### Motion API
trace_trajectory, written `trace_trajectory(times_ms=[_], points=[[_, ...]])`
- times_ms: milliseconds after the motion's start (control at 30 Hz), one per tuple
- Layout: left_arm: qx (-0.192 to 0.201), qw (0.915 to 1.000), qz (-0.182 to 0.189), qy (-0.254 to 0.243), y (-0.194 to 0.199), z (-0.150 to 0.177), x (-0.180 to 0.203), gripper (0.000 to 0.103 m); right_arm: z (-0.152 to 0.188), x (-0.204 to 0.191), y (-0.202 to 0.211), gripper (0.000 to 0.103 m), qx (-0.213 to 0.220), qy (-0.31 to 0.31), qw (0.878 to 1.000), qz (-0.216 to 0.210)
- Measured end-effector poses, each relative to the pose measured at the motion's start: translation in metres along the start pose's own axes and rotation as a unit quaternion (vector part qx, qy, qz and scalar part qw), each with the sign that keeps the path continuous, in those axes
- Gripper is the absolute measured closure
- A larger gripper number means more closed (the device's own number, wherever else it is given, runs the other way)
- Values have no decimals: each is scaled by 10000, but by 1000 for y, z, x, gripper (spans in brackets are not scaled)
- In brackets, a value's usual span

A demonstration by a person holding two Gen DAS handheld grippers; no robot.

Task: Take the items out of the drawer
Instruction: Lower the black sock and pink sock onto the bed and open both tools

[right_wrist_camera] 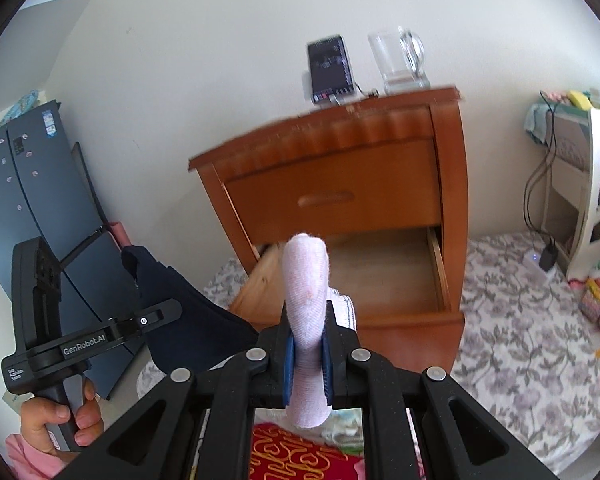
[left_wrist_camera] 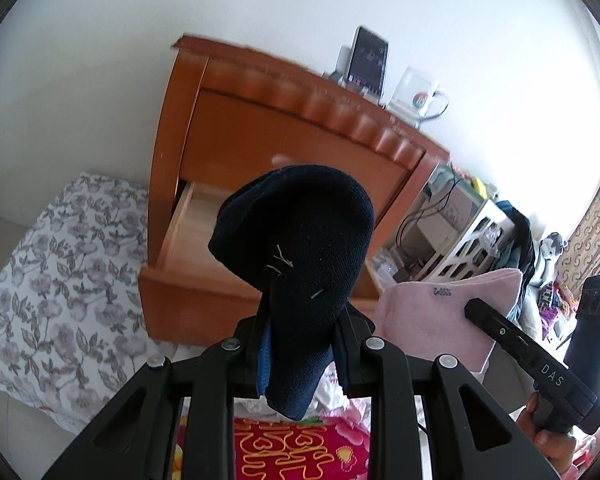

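A wooden nightstand (right_wrist_camera: 340, 196) has its lower drawer (right_wrist_camera: 380, 272) pulled out, and the part of the inside I can see looks bare. My left gripper (left_wrist_camera: 300, 344) is shut on a dark navy sock (left_wrist_camera: 300, 232), held up in front of the drawer. That sock (right_wrist_camera: 180, 304) and the hand-held left gripper body (right_wrist_camera: 84, 340) also show at the left of the right wrist view. My right gripper (right_wrist_camera: 306, 356) is shut on a pale pink sock (right_wrist_camera: 306, 280), which stands upright between the blue pads. In the left wrist view the pink sock (left_wrist_camera: 440, 320) hangs at the right.
On the nightstand top stand a phone (right_wrist_camera: 332, 68) on a stand and a glass mug (right_wrist_camera: 400, 60). Floral bedding (right_wrist_camera: 520, 312) lies beside the nightstand, and red patterned fabric (right_wrist_camera: 296, 456) lies below the grippers. A white shelf (right_wrist_camera: 596, 188) with cables stands at the right. A dark blue panel (right_wrist_camera: 28, 200) leans at the left.
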State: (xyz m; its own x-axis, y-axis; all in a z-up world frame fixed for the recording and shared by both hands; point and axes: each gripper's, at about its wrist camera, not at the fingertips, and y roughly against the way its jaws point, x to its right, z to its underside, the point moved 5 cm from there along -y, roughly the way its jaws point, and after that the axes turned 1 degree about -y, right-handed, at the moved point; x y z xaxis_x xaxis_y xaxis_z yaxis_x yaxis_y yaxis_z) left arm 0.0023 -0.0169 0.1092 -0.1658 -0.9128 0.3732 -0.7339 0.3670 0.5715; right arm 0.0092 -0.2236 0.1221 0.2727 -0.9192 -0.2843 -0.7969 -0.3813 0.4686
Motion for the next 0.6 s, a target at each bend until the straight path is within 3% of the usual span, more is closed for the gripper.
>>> trace_trajectory(times_ms=[233, 400, 600], points=[[-242, 9997, -14, 23, -18, 23, -6, 76, 21, 11, -15, 91, -223, -132, 9996, 102], [-387, 9992, -78, -66, -48, 46, -16, 76, 53, 29, -53, 91, -661, -236, 9972, 260], [-1110, 9936, -55, 182, -101, 86, -36, 76, 95, 58, -105, 91, -1379, -649, 9875, 412]])
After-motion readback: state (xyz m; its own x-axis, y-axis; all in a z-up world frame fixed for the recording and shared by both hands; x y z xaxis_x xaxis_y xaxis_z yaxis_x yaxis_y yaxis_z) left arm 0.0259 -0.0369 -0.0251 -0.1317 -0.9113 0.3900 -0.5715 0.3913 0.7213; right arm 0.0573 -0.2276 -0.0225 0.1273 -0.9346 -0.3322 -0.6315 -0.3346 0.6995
